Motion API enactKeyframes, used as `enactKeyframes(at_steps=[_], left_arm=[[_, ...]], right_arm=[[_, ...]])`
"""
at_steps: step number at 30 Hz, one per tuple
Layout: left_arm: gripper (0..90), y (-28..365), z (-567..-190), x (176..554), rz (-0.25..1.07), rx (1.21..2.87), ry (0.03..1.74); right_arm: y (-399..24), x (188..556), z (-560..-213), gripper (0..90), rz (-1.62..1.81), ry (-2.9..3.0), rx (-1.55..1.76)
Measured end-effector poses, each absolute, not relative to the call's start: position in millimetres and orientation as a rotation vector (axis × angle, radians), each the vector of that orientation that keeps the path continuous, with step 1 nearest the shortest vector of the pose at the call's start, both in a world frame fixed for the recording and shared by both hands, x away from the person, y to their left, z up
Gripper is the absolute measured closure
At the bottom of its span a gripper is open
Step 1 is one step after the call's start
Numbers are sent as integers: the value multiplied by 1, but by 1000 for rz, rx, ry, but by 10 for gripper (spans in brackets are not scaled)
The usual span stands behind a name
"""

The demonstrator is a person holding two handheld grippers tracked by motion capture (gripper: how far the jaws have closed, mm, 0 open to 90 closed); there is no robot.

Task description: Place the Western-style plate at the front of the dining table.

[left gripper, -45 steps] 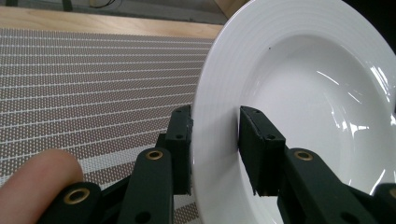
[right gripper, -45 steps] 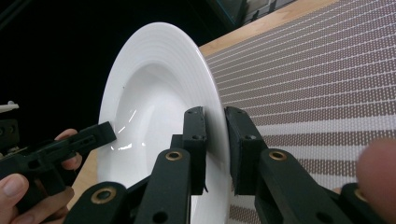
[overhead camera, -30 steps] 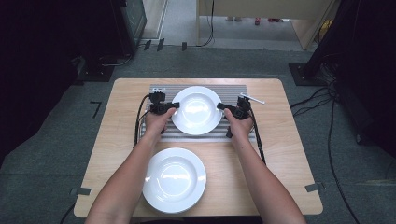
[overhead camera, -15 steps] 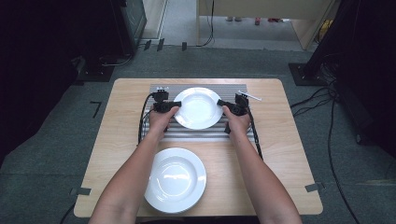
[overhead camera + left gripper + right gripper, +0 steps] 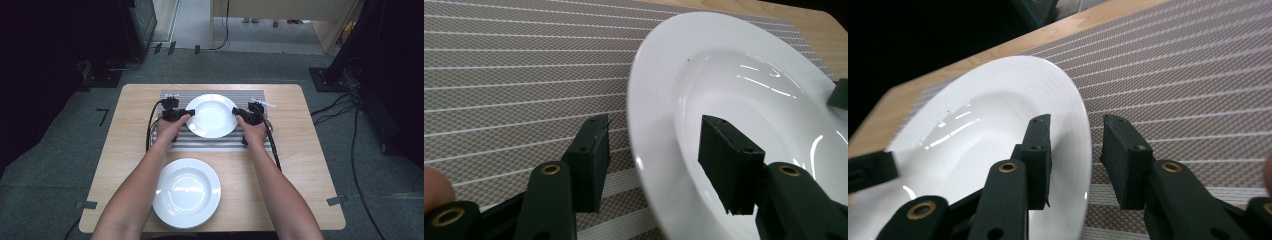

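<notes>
Item 1, near plate: white, round, deep-welled; lies flat on the bare wooden table at the lower centre of the high view, close to the near edge, between the person's two forearms; touched by neither gripper

Item 2, forearms and hands: left hand and right hand rise from the bottom of the high view and reach to the placemat, one on each side of the far plate

Item 3, placemat: grey with thin pale stripes; lies on the far half of the table, centre of the high view; fills the upper left of the left gripper view and the right side of the right gripper view

Item 4, far plate: white, same pattern as item 1; over the placemat, centre of the high view; whether it rests on the mat or is raised off it cannot be told. Its rim crosses the middle of the left gripper view and sits left of centre in the right gripper view

Item 5, left gripper: at the plate's left rim; jaws spread, one outside under the rim, one over the well, a visible gap on both sides of the rim, not gripping

Item 6, right gripper: at the plate's right rim; jaws spread astride the rim, inner jaw over the well, outer jaw over the mat, with a gap to the rim

Item 7, floor: grey carpet beyond the table, upper part of the high view, with cables at right
</notes>
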State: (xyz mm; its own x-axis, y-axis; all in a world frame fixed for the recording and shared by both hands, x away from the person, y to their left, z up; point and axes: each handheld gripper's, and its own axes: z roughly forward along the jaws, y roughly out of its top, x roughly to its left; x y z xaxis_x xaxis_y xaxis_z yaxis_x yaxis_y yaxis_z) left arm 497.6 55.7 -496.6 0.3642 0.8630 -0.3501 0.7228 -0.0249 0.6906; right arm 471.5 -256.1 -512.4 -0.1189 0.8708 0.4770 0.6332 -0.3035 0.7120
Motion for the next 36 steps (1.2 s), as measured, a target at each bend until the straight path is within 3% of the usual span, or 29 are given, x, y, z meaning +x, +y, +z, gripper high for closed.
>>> enactKeyframes(at_steps=[10, 13, 14, 21, 36], left_arm=[[420, 92, -485, 476, 192, 1726, 1360], [308, 97, -484, 465, 211, 1773, 1366], [254, 99, -483, 461, 229, 1802, 1363], [181, 119, -481, 434, 322, 1835, 1357], [137, 156, -472, 379, 360, 1768, 1332]], right_arm=[[-266, 459, -500, 537, 1387, 1772, 1769], [-268, 452, -496, 546, 1303, 1814, 1777], [-269, 445, -492, 497, 1259, 1846, 1740], [-282, 424, -486, 357, 1255, 1913, 1647], [-316, 371, -482, 333, 1254, 1958, 1540]])
